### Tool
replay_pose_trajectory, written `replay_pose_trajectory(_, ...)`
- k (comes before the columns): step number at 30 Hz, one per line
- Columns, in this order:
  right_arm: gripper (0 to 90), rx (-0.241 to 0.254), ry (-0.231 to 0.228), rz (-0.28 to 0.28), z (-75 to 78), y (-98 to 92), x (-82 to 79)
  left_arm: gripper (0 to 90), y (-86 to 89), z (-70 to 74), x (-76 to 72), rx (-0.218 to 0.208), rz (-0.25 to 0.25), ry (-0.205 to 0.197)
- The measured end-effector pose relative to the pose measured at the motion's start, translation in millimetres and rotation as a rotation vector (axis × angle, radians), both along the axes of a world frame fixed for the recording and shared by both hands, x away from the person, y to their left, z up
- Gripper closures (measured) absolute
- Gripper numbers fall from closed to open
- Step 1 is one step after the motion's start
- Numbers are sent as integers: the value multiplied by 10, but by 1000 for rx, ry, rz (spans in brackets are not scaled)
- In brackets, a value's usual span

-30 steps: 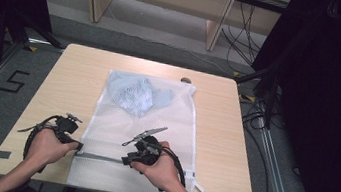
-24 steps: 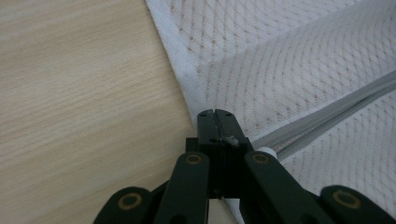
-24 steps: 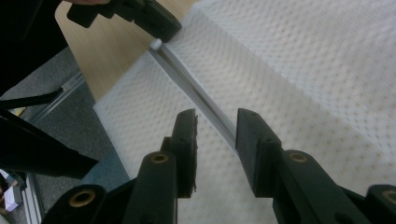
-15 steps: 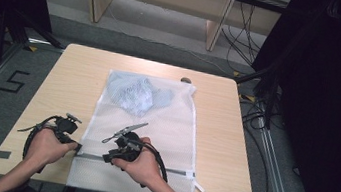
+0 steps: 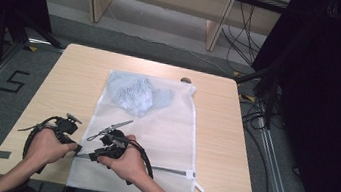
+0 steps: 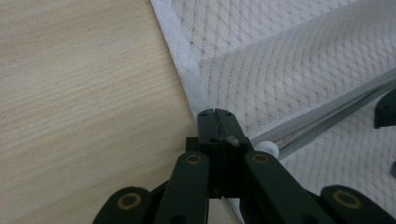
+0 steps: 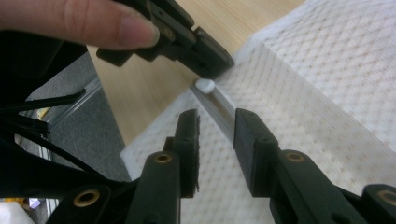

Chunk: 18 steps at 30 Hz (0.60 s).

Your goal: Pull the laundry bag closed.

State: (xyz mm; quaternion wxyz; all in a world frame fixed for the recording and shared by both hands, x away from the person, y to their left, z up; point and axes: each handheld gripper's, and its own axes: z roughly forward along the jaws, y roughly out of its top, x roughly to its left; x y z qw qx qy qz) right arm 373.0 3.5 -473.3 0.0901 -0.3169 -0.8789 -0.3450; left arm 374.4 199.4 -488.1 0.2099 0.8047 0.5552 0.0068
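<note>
White mesh laundry bag [image 5: 152, 139] with a grey zipper lies flat on the light wooden table [image 5: 69, 87], its long side running away from the person and its near end reaching the table's near edge. Inside it, at the far end, sits a bundle of pale blue cloth [image 5: 136, 93]. The grey zipper [image 5: 168, 170] crosses the bag near its near end. The left gripper [image 5: 67, 138] is at the bag's left edge, its jaws pressed together on the fabric at the zipper's end, just beside the small white zipper stop [image 6: 267, 148]. The right gripper [image 5: 100, 151] hovers close beside it over the mesh; its jaws, parted and just now closing, straddle the zipper track [image 7: 219, 109] without pressing on it.
</note>
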Motion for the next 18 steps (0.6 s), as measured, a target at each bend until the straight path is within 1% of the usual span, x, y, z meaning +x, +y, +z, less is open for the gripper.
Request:
replay_pose_trajectory(2,717,10,2,0,-21,68,23,896,11,-3,1,-3,-1,2)
replay_pose_trajectory(5,719,7,10,-2,-35,106,35,897,14,-3,2,-3,-3,3)
replay_pose_trajectory(7,726,14,-1,7,-65,168,56,897,14,-2,5,0,-3,4)
replay_pose_trajectory(10,726,10,9,3,-92,231,56,898,18,-6,5,-4,0,1)
replay_pose_trajectory(14,722,11,5,5,-127,271,85,898,46,-3,18,-8,0,8)
replay_pose_trajectory(15,722,11,11,-3,-133,282,84,898,51,1,20,-1,2,9)
replay_pose_trajectory(16,722,11,19,-3,-139,286,85,898,49,-4,20,-6,11,4)
replay_pose_trajectory(18,722,8,15,-3,-147,288,93,898,45,-6,21,-10,16,3)
